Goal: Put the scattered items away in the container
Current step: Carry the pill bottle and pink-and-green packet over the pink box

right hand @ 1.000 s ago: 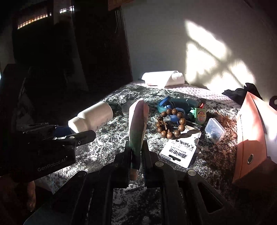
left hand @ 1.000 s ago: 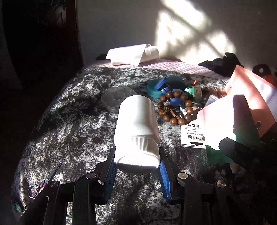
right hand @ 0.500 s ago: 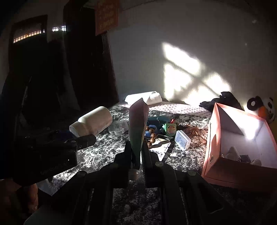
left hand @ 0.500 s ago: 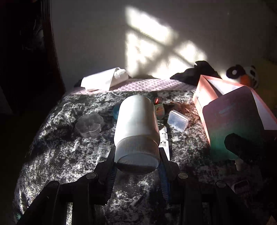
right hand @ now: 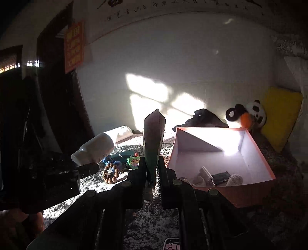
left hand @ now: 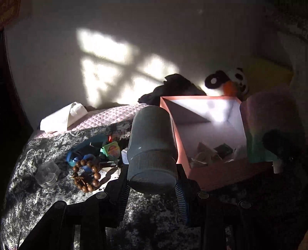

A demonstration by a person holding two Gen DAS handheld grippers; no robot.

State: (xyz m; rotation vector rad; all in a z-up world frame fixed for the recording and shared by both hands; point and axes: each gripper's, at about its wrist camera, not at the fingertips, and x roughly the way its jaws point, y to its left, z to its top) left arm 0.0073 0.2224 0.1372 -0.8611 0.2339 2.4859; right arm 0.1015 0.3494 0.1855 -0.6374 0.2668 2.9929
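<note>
Box point(right hand: 256, 157) nearer, oddments inside

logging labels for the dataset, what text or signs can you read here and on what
None can be read.
Red wall sign: yellow characters, blurred.
Calligraphy strip atop the wall: too small.
White bottle in the left gripper: label print too faint.
Green card: picture only, illegible.

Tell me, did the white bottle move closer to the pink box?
Yes. The white bottle in the left tool moved right, toward the pink box; it now overlaps the box's near left corner, away from the wooden beads.
</note>
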